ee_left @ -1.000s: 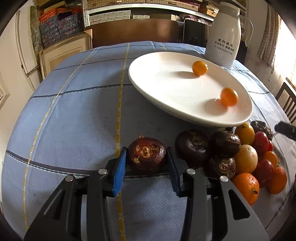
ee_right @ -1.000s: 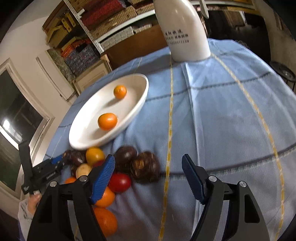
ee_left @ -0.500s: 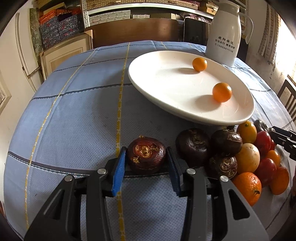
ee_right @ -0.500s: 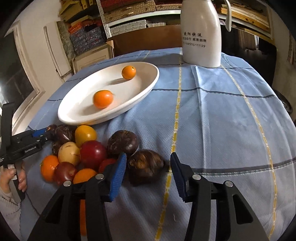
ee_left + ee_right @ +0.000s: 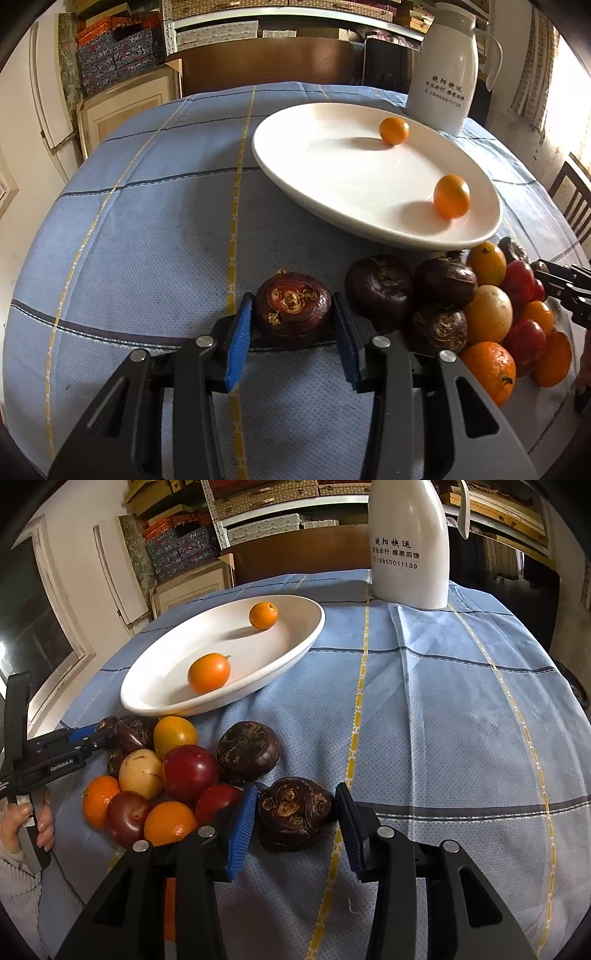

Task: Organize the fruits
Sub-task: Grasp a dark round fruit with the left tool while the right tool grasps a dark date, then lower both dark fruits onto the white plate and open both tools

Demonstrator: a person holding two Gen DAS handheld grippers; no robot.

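Observation:
In the left wrist view my left gripper (image 5: 291,299) is shut on a dark red water chestnut (image 5: 291,314) that rests on the blue tablecloth, left of the fruit pile (image 5: 487,314). My right gripper (image 5: 296,788) has both blue pads against a dark brown water chestnut (image 5: 295,812) lying just right of the same pile (image 5: 184,771). Beyond the pile, the white oval plate (image 5: 332,177) holds two kumquats (image 5: 394,130) (image 5: 451,195). The right gripper's tips (image 5: 550,280) show at the left view's right edge. The left gripper (image 5: 88,738) shows at the right view's left edge.
A tall white jug (image 5: 408,546) stands behind the plate. The pile mixes oranges, red and yellow fruits and more dark chestnuts. A person's hand (image 5: 40,823) grips the left tool's handle. A wooden chair (image 5: 572,195) stands past the table's right edge; shelves and boxes line the back wall.
My right gripper rolled level, shifted toward the brown chestnut and its jaws narrowed from wide apart until they touch it. The left gripper and its chestnut stayed put.

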